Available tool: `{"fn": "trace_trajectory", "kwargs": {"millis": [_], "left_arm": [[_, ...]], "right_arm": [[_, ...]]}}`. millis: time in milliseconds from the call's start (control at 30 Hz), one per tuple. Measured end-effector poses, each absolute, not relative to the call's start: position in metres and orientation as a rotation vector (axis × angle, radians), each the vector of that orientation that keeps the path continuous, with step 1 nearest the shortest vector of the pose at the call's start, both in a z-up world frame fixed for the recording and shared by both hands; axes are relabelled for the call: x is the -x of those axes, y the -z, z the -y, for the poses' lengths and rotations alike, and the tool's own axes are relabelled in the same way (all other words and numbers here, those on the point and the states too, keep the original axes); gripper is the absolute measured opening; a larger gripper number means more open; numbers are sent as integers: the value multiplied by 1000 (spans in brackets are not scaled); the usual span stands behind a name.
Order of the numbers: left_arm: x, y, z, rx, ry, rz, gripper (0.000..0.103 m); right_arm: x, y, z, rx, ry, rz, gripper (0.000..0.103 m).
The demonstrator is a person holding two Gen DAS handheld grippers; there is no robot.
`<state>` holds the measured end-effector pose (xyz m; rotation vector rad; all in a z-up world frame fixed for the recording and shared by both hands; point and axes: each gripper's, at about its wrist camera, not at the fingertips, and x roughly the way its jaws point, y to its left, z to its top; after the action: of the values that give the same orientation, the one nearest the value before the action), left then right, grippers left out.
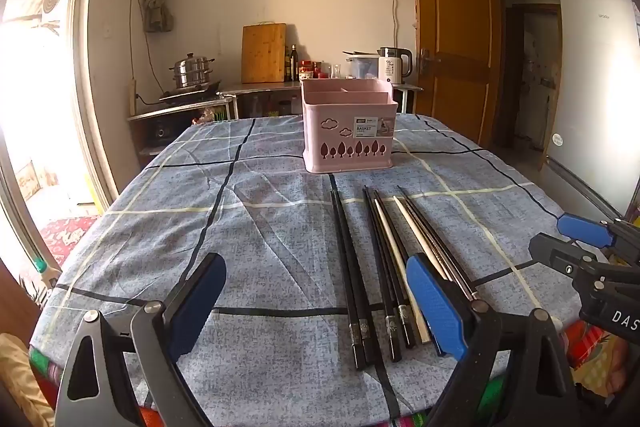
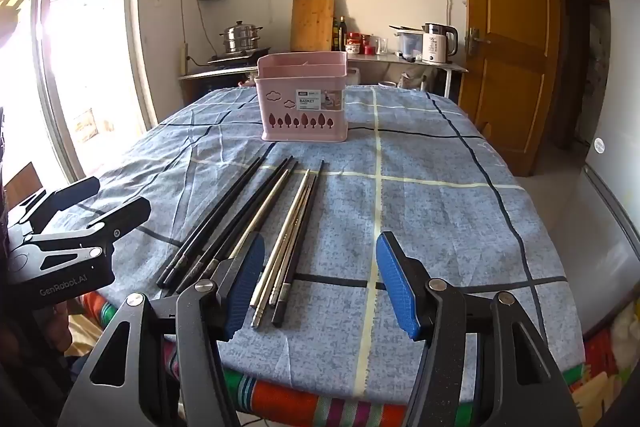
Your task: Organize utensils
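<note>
Both grippers, left gripper [image 1: 316, 311] and right gripper [image 2: 320, 281], hover released at the bench's [image 2: 440, 211] near edge, holding nothing. Chopsticks [image 1: 374, 267] lie side by side just beyond them, apparently laid out for pickup; the pink utensil basket [image 1: 349, 129] waits farther back.

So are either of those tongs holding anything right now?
No. Both the left tongs and right tongs are open and empty; the chopsticks lie on the tablecloth.
</note>
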<state>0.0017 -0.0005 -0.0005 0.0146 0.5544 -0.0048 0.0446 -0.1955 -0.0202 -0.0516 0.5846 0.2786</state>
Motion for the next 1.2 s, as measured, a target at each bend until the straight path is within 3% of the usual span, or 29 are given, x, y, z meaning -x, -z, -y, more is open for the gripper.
{"fn": "trace_trajectory", "kwargs": {"millis": [1200], "left_arm": [[10, -4, 4, -13, 41, -519, 92]], "right_arm": [[-38, 16, 199, 52, -269, -576, 59]]}}
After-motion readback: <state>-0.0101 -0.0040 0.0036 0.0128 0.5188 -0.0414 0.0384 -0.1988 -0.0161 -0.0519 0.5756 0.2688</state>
